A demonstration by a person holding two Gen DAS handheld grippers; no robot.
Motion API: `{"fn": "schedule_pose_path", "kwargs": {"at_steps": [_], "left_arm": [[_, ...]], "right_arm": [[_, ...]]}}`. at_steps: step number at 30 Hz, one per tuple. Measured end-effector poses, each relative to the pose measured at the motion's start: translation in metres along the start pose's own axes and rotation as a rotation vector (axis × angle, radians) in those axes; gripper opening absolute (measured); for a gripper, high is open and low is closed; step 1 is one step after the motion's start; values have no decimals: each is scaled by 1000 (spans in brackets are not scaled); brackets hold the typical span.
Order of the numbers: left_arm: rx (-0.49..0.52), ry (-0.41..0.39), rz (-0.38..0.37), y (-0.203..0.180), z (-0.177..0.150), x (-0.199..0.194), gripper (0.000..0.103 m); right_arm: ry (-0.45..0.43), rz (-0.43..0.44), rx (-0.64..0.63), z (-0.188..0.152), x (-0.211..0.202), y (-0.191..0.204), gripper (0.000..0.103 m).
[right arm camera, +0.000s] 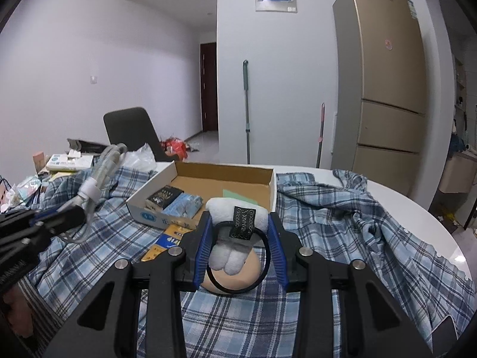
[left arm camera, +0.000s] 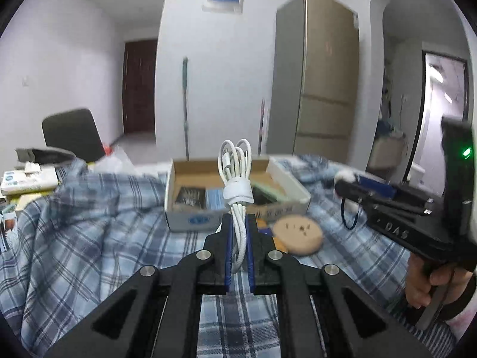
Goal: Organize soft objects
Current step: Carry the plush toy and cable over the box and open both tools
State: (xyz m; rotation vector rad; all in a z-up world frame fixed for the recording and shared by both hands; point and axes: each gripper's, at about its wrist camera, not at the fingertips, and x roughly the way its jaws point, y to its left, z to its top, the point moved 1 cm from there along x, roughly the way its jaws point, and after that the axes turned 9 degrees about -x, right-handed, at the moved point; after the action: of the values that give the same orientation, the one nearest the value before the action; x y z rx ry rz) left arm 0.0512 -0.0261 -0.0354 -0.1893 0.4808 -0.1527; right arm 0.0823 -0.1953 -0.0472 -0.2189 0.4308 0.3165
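Home apt, gold fridge [right arm camera: 384, 68], mop [right arm camera: 246, 104], dark int. door [right arm camera: 208, 89], plaid cloth [right arm camera: 342, 208] on table

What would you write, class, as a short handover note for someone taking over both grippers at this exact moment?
Left gripper: shut on the bundled white cable, held upright in front of the cardboard box.
Right gripper: shut on the white fluffy hair tie, its black elastic loop hanging down.
Box sits on the plaid cloth; it already holds a black packet and a blue packet.
Done: both soft items picked up.
Left: probably place the cable and hair tie in the box; the round tan pad lies on the cloth.
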Motion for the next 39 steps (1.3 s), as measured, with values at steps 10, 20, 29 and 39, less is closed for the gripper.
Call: {"fn": "schedule_pose_path", "kwargs": {"at_steps": [10,20,29,39], "left_arm": [[-66,-215,-43,18,38,-22,8],[41,-423,-42,13,92,-4,9],[41,-379,-29,24,99,72,9],[5,-249,2,44,81,129,9]], "right_arm": [[-179,-56,16,40,-17,-8,35],[-278,-31,23,78,42,-5,35],[-173,-32,9,64,103,-3,35],[-109,-25,15,44,128,-8,36]]}}
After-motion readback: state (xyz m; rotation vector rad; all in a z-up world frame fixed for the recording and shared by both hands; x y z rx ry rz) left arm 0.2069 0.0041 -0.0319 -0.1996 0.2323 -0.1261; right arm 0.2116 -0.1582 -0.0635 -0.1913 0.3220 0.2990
